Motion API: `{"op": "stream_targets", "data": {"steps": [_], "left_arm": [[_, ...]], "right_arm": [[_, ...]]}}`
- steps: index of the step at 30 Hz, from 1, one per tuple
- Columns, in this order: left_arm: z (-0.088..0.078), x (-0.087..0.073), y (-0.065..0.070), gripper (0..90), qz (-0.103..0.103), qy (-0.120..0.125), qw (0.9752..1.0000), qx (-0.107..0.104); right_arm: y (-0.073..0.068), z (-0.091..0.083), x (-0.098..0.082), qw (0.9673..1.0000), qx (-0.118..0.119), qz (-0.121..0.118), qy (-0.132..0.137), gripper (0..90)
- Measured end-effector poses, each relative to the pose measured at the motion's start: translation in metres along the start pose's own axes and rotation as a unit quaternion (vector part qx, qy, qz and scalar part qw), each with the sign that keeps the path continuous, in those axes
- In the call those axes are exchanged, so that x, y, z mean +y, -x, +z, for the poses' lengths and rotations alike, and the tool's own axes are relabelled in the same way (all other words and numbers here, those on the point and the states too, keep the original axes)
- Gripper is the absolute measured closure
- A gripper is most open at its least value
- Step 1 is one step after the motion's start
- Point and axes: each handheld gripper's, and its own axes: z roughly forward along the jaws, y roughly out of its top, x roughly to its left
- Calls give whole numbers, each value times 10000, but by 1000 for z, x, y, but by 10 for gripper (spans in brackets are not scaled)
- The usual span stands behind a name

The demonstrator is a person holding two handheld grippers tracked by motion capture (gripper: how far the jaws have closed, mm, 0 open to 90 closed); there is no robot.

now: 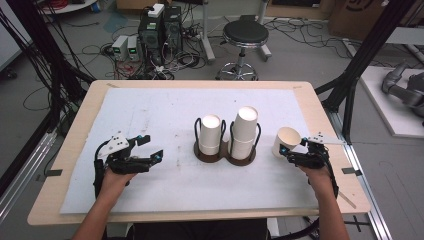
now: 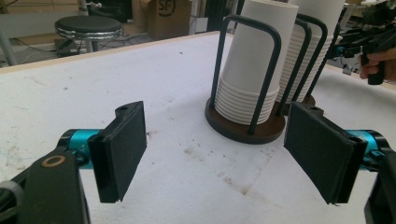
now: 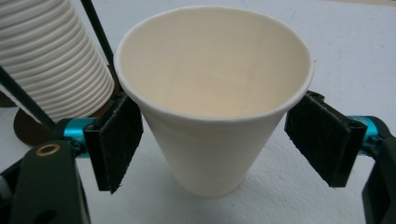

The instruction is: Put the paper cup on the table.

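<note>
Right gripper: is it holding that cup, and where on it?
Unclear: right gripper straddles the paper cup below its rim; one pad touches, the other shows a gap.

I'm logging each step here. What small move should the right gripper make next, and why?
Probably close the right gripper on the single paper cup. The cup sits between its fingers, which look slightly apart from its wall. The left gripper is open over bare table.

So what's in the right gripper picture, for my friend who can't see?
A white paper cup stands open-side up between the right tool's two black pads; one touches it, the other sits apart. A ribbed stack of cups is behind, on the white table cover.
</note>
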Motion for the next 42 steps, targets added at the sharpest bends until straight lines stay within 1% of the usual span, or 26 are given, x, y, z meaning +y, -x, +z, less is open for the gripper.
{"op": "stream_targets", "data": {"steps": [2,5,9,10,16,20,23,25,28,32,34,37,42], "left_arm": [[-1,0,0,211,-1,16,10000,6],[-1,0,-1,211,-14,13,10000,9],[0,1,0,211,0,13,10000,2],[0,1,0,211,1,11,10000,-1],[0,1,-3,211,-34,40,10000,-16],[0,2,-4,211,-52,94,9999,-22],[2,2,-4,211,-86,136,9999,-40],[3,2,-5,211,-96,169,9998,-61],[4,3,-6,211,-120,194,9997,-88],[3,3,-8,211,-159,235,9996,-83],[3,4,-9,211,-171,263,9995,-70],[3,4,-8,211,-174,263,9995,-68],[0,3,-7,211,-152,255,9995,-81]], "right_arm": [[0,-6,-2,10000,-13,-39,-30,200],[0,-13,-5,10000,27,-79,-18,200],[1,-19,-9,10000,32,-41,-40,200],[0,-22,-10,10000,52,-27,-33,200],[-10,-40,-9,9997,147,-128,110,200],[-18,-51,-4,9989,257,-191,353,201],[-23,-57,0,9967,471,-171,636,201],[-27,-58,2,9954,526,-238,760,200],[-32,-59,6,9942,488,-389,875,201],[-37,-59,9,9922,461,-534,1032,200],[-40,-59,11,9918,508,-555,1031,201],[-44,-58,12,9915,508,-687,985,201],[-48,-59,16,9908,545,-703,1023,201]]}}
